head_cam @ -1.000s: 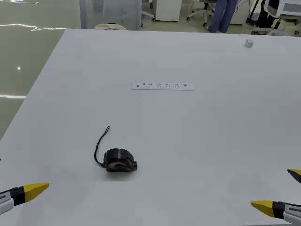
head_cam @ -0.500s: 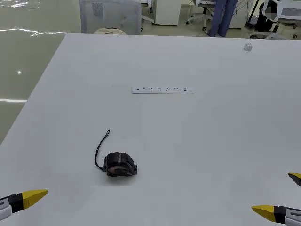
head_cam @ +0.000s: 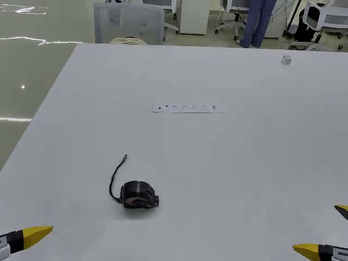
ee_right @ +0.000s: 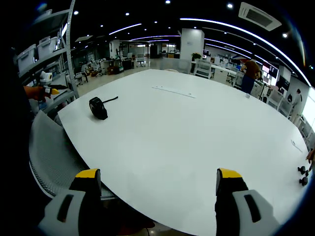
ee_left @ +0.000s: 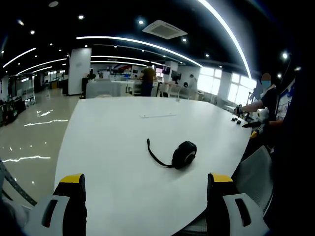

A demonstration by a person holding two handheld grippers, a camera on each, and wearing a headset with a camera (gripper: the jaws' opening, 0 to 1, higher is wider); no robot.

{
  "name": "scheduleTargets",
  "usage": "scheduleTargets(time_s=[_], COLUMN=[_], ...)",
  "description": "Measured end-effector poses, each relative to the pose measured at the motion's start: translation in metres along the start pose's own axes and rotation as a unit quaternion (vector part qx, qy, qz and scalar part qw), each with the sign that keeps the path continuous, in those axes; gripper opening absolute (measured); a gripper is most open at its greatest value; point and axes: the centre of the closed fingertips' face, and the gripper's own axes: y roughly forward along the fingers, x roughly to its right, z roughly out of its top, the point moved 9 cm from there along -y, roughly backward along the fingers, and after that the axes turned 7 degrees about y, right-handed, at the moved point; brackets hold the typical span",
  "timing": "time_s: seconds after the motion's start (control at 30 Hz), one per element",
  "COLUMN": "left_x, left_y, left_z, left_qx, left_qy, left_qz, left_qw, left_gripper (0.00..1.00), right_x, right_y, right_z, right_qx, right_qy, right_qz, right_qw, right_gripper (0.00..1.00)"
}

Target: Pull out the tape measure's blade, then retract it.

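A black tape measure [head_cam: 138,194] lies on the white table [head_cam: 244,163], its blade wound in and its black wrist strap [head_cam: 116,174] trailing to the far left. It sits at the middle of the left gripper view [ee_left: 184,153] and far off to the left in the right gripper view [ee_right: 98,107]. My left gripper [ee_left: 146,179] is open, short of the tape measure and near the table's front edge, with one yellow fingertip [head_cam: 35,235] at the lower left of the head view. My right gripper [ee_right: 158,173] is open too, at the front right [head_cam: 326,231], well away from the tape measure.
A white power strip [head_cam: 188,107] lies flat at the table's middle, beyond the tape measure. A small white object [head_cam: 286,60] stands at the far right. Past the far edge are a grey chair [head_cam: 129,22] and a standing person [head_cam: 260,16].
The head camera has tilted, so the whole picture has slid downward. The tape measure lies where it was. Both grippers stay open near the front edge.
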Motion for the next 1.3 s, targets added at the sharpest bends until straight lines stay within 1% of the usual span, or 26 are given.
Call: scheduleTargets(time_s=[0.17, 0.37, 0.77, 0.93, 1.0, 1.07, 1.13, 1.3], left_x=[-0.001, -0.002, -0.002, -0.002, -0.002, -0.001, -0.003, -0.003], left_y=[-0.001, -0.001, 0.0, 0.001, 0.002, 0.004, 0.006, 0.012], left_z=[0.0, 0.002, 0.0, 0.0, 0.001, 0.003, 0.006, 0.014], left_qx=[-0.003, -0.001, -0.004, -0.004, -0.007, -0.01, -0.012, -0.011], left_qy=[0.004, 0.005, 0.004, 0.004, 0.008, 0.014, 0.02, 0.028], left_qz=[-0.002, -0.002, -0.003, -0.003, -0.005, -0.012, -0.015, -0.021], left_qw=[1.0, 1.0, 1.0, 1.0, 0.9999, 0.9998, 0.9996, 0.9993], left_gripper=[1.0, 1.0, 1.0, 1.0, 1.0, 1.0, 1.0, 1.0], right_x=[0.0, -0.002, 0.0, 0.0, -0.001, -0.001, -0.001, -0.003], right_y=[0.001, 0.002, 0.002, 0.002, 0.004, 0.005, 0.008, 0.018], right_z=[0.0, 0.0, -0.003, -0.003, -0.003, -0.001, 0.003, 0.01], right_qx=[-0.001, -0.001, -0.001, -0.001, -0.003, -0.003, -0.002, -0.002], right_qy=[0.0, 0.0, 0.003, 0.004, 0.004, 0.0, -0.003, -0.01], right_qz=[0.001, 0.003, 0.0, 0.0, 0.002, 0.005, 0.008, 0.017], right_qw=[1.0, 1.0, 1.0, 1.0, 1.0, 1.0, 1.0, 0.9998], right_gripper=[1.0, 0.99, 0.99, 0.99, 0.99, 0.99, 0.99, 0.98])
